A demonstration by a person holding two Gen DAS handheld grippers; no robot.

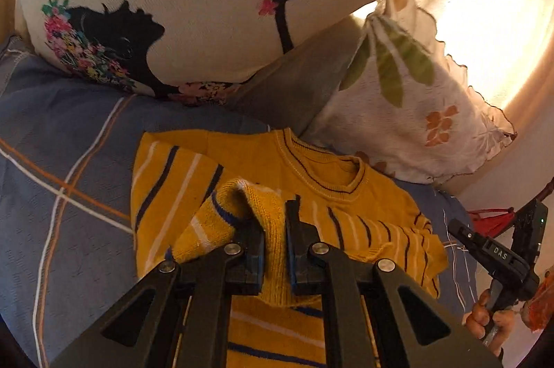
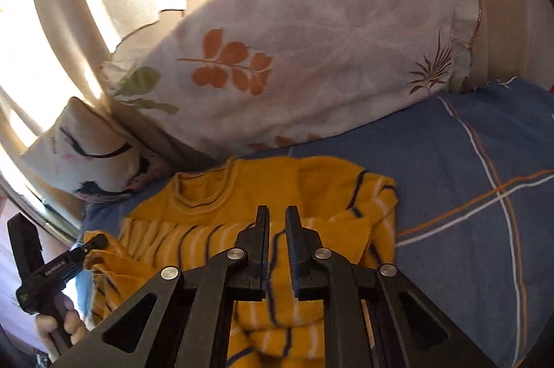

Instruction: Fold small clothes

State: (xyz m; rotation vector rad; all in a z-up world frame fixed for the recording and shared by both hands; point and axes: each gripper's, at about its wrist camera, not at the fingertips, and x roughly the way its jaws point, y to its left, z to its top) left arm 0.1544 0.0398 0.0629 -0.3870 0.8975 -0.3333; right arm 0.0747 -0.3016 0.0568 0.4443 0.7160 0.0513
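Note:
A small yellow knit sweater [image 1: 322, 181] with dark and white stripes lies on the blue bedsheet [image 1: 62, 167], collar toward the pillows. My left gripper [image 1: 275, 215] is shut on a raised fold of the sweater's striped hem [image 1: 225, 212], lifted over the body. In the right wrist view the sweater [image 2: 214, 194] lies under my right gripper [image 2: 277, 217], whose jaws stand a narrow gap apart above the striped cloth with no fabric clearly between them. The left gripper also shows in the right wrist view [image 2: 93, 243] at the sweater's left edge. The right gripper shows in the left wrist view [image 1: 460, 227].
A white cushion with a black silhouette print [image 1: 180, 4] and a leaf-print pillow [image 1: 415, 97] lean at the head of the bed. A bright curtain [image 2: 69, 4] lies behind them. The blue sheet with orange and white lines [image 2: 467, 194] spreads to the right.

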